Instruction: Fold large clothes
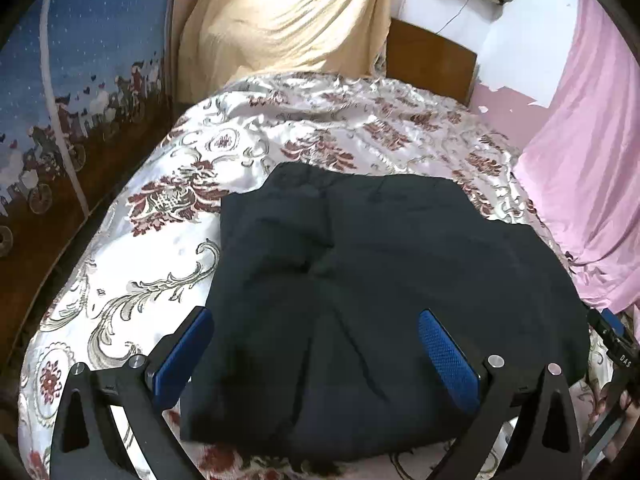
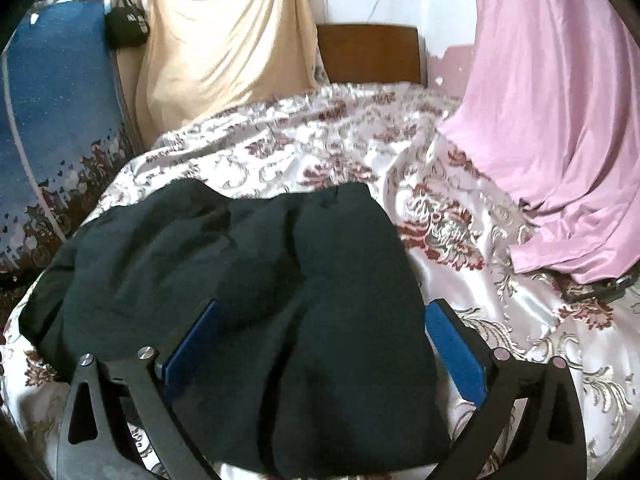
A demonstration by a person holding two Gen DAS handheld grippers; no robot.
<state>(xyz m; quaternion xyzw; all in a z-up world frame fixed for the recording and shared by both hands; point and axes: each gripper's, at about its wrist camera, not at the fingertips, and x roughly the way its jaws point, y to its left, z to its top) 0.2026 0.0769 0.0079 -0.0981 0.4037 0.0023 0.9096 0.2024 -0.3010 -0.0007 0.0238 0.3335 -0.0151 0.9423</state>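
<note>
A dark, near-black garment (image 1: 380,280) lies folded into a thick, roughly square bundle on the flowered satin bedspread (image 1: 132,280). My left gripper (image 1: 314,316) hangs over the bundle's near left part. Its blue pads (image 1: 448,356) stand wide apart with nothing pinched between them. In the right wrist view the same garment (image 2: 248,272) fills the lower middle, creased and puffy. My right gripper (image 2: 323,304) hovers over its near right part, open too, one pad over the cloth and the other at its right edge.
A beige cloth (image 1: 288,20) hangs at the head of the bed beside a brown wooden headboard (image 1: 432,60). Pink fabric (image 2: 560,120) drapes onto the bed's right side. A blue patterned panel (image 1: 80,80) runs along the left, and a small black bag (image 2: 126,24) hangs near it.
</note>
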